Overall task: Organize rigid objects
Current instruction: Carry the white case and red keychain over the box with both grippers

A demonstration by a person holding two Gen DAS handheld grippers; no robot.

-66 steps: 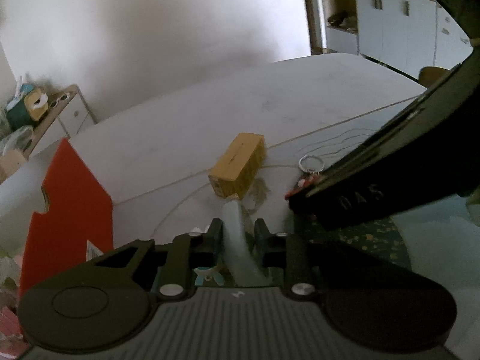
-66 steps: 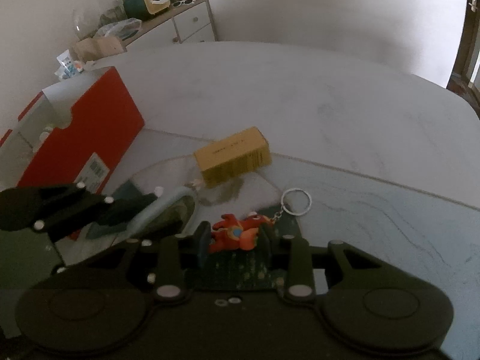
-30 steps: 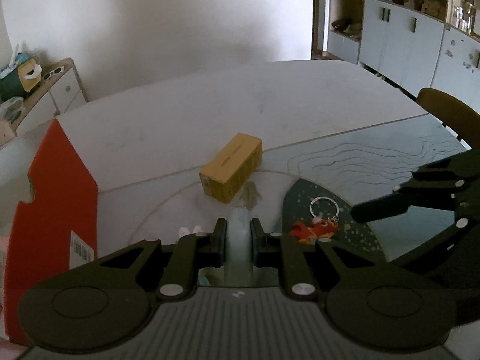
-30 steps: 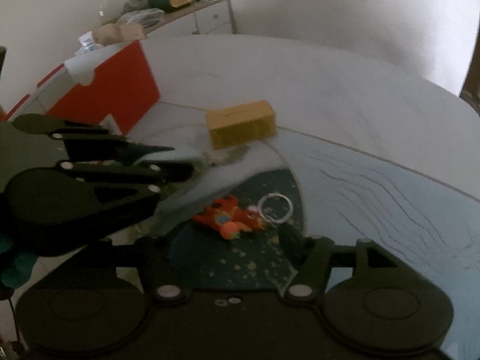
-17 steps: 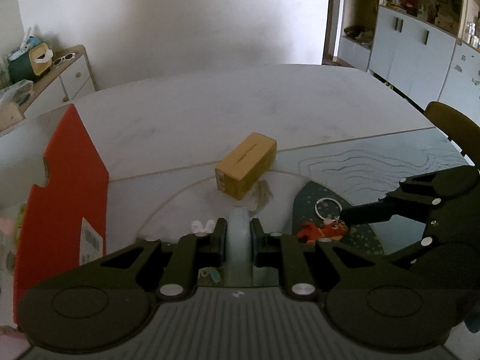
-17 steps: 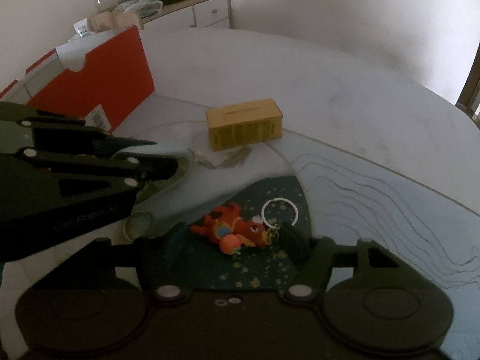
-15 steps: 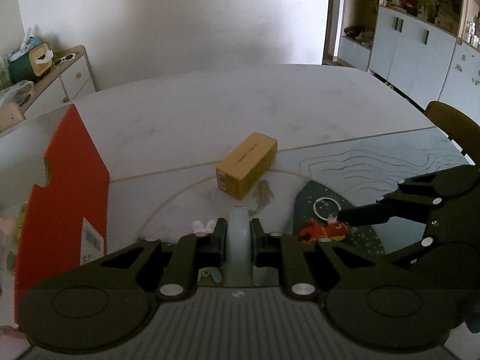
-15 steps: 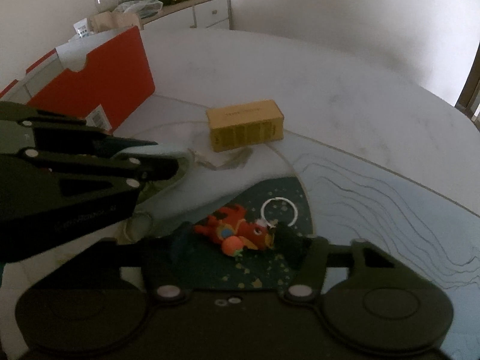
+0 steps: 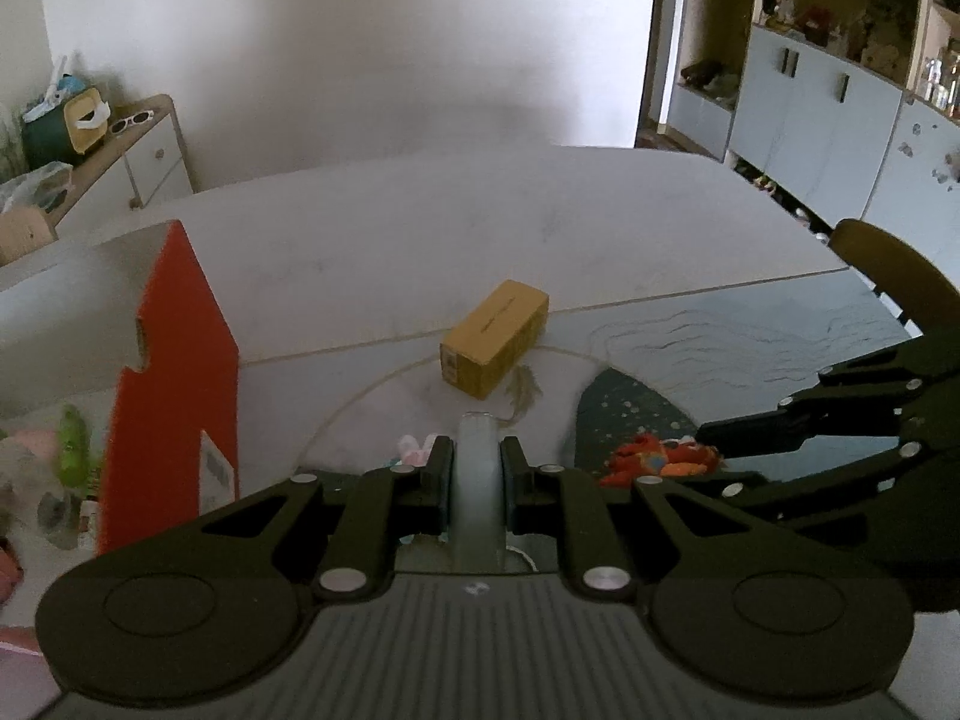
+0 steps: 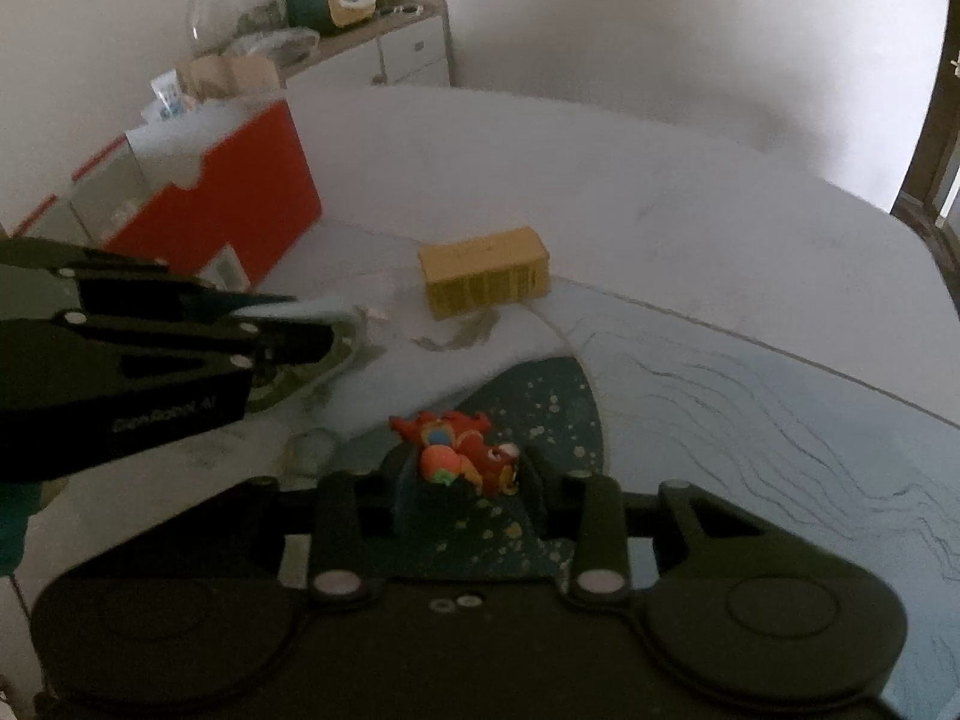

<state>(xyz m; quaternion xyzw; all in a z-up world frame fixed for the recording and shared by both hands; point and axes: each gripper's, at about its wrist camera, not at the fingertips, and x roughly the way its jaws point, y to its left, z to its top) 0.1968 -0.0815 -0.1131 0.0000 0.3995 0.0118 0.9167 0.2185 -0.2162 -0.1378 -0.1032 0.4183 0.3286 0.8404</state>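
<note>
**Two grippers busy over the mat: the left clenched on a pale object, the right closing around a red toy.**

Left wrist view: the left gripper (image 9: 474, 474) is clenched on a pale bluish object (image 9: 476, 480); what it is I cannot tell. Beyond it a yellow box (image 9: 495, 336) lies on the white table (image 9: 420, 228), the red box (image 9: 174, 372) stands open at the near left, and the right gripper (image 9: 705, 450) reaches in from the right to the red toy (image 9: 654, 459). Cupboards line the far right wall and a low cabinet the far left.

Right wrist view: the jaws are closing with the toy (image 10: 462, 450) between them, over the dark starred patch of the mat (image 10: 540, 396). The toy is lumpy, so an off-centre pinch could squirt it sideways. The left gripper (image 10: 336, 330) hangs just left, and the two could knock together on the way to the red box (image 10: 240, 210).
</note>
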